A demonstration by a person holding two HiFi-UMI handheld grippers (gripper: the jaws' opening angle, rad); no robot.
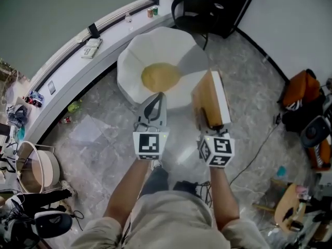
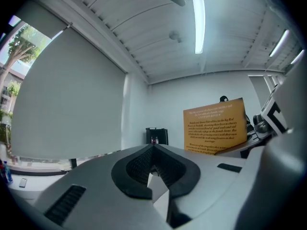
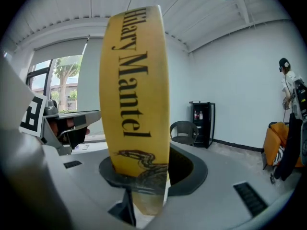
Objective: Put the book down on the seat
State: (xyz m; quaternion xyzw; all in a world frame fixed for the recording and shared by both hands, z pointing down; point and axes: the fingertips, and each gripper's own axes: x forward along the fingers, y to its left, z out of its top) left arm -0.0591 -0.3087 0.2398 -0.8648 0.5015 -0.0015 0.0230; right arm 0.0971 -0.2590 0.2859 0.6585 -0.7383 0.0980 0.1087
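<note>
The task is only partly done. The book is in the air and has not yet been set on the seat. The right tool is clamped on the book's lower end. It holds the book on edge, with the yellow lettered spine rising straight up between the jaws. In the head view the book hangs over the seat's near right edge, and I judge it is not touching. The left tool has its jaws drawn together with nothing between them. It points at the seat's front rim just beside the yellow cushion.

What is left, as I judge it, is to carry the book a little forward and left over the cushion. Then it must be lowered and tipped flat, and the jaws opened.

The seat is a white, faceted, bowl-shaped chair with the cushion sunk in its middle. It stands on a grey marbled floor. A curved white counter runs along the wall behind it, with a small box or booklet and cans on top. A black chair and a black cabinet stand beyond the seat. Orange bags lie at the right. The room has pale walls, a strip light and a window showing trees. A person stands at the far right wall.
</note>
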